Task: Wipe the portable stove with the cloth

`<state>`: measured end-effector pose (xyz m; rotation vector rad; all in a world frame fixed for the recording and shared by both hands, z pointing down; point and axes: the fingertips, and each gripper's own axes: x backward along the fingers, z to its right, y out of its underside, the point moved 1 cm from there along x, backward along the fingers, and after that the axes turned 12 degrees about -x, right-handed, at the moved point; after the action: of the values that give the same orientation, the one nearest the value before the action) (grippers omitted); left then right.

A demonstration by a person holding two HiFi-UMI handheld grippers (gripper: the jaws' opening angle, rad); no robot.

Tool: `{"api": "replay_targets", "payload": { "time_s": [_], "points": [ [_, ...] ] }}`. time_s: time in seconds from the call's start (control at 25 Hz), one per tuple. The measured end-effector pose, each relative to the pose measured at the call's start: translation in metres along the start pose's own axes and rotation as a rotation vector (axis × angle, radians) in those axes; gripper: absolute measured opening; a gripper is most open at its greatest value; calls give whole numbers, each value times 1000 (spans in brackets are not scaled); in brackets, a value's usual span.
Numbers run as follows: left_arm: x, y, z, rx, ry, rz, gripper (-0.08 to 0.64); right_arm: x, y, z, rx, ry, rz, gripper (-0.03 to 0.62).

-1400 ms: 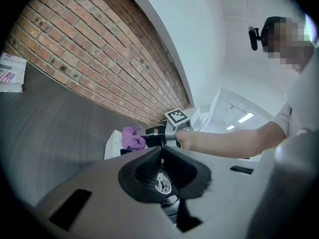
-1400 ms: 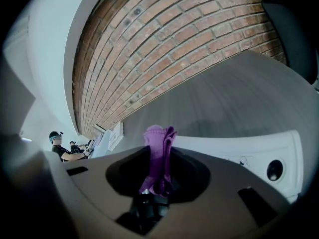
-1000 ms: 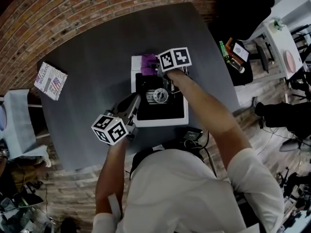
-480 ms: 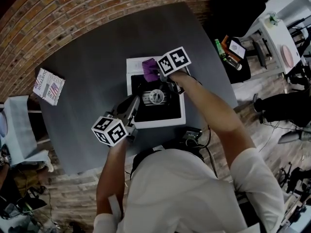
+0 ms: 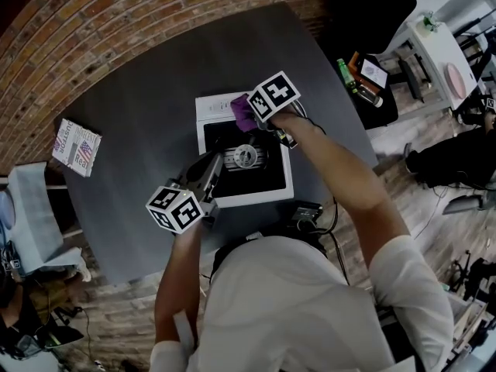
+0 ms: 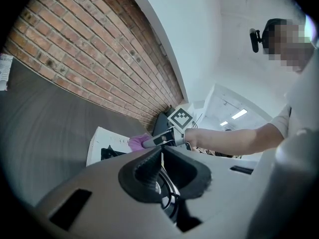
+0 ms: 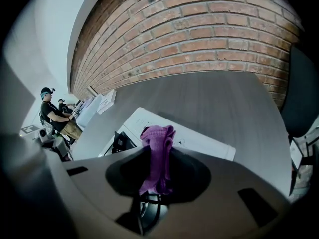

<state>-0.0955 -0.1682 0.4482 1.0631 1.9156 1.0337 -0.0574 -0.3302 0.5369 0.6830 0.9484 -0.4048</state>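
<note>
Cloth (image 7: 157,133) partly hidden in right tool (image 7: 160,151)

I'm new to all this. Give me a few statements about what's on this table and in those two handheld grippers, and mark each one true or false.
1. The right gripper is clamped on a purple cloth. True.
2. The left gripper also grips the cloth. False: its jaws are together with nothing between them.
3. The portable stove stands on the grey table. True.
4. A pot sits on the stove's burner. False: the burner is bare.
</note>
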Motion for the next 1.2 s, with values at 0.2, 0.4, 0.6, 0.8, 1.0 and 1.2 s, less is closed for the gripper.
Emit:
{"api": "replay_targets", "payload": {
  "time_s": [0.2,0.4,0.6,0.8,1.0,1.2],
  "points": [
    [-10,0,8,-8,29,-10,21,6,2,13,-62,18,20,106],
    [-16,0,13,-15,42,-20,21,14,3,30,-111,33,51,106],
    [-19,-2,16,-17,51,-25,21,21,2,44,-163,51,93,106],
    [-20,0,17,-19,58,-36,21,28,1,58,-181,79,141,106],
    [-21,3,19,-18,68,-46,21,43,4,78,-192,144,196,104],
    [-24,6,26,-20,90,-60,21,62,10,96,-191,209,265,103]
  ]
}}
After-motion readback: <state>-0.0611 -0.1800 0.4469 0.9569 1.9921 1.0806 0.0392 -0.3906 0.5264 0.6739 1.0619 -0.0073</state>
